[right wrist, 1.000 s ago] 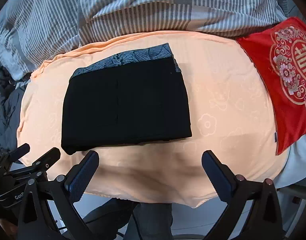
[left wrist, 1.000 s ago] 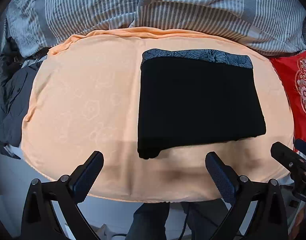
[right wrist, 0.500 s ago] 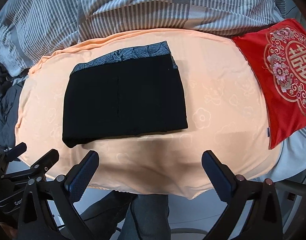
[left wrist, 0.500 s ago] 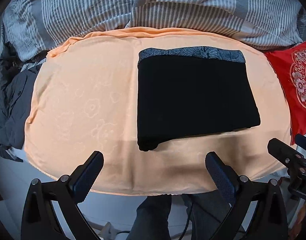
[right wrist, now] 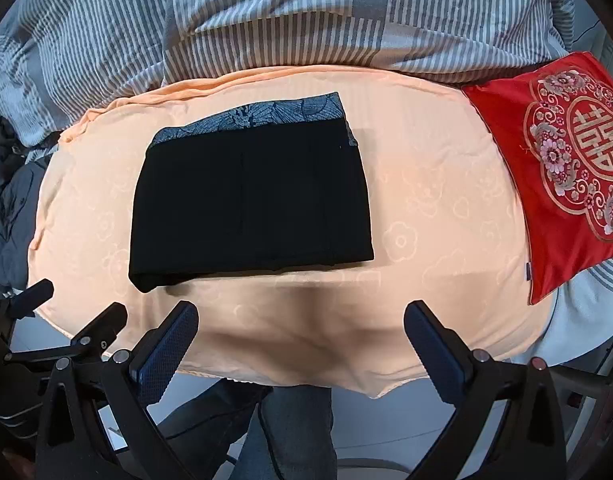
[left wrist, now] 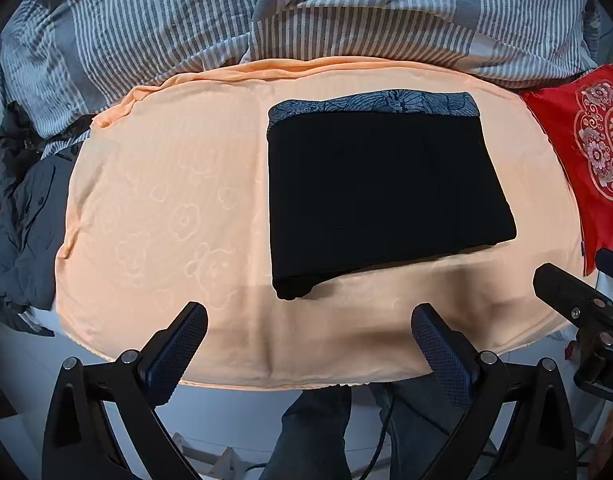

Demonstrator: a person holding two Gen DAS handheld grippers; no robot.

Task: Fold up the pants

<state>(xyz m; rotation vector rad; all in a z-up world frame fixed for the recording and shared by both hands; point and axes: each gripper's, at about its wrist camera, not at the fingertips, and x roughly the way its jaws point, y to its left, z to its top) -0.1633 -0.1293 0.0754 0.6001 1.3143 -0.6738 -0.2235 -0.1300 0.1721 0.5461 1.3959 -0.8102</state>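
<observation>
Both claws, left (left wrist: 308,338) and right (right wrist: 300,336), spread wide, empty, hovering off near bed edge. Pants (left wrist: 382,196) folded into rectangle, flat on peach sheet (left wrist: 166,208), patterned waistband at far edge.

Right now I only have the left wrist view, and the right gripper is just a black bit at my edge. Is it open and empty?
Observer: Yes, the right gripper is open and holds nothing, hanging short of the folded pants.
Operator: The pants are a black blob to me. Any detail on the top layer?
Observer: Faint vertical seam lines run down it, below the patterned waistband.
</observation>
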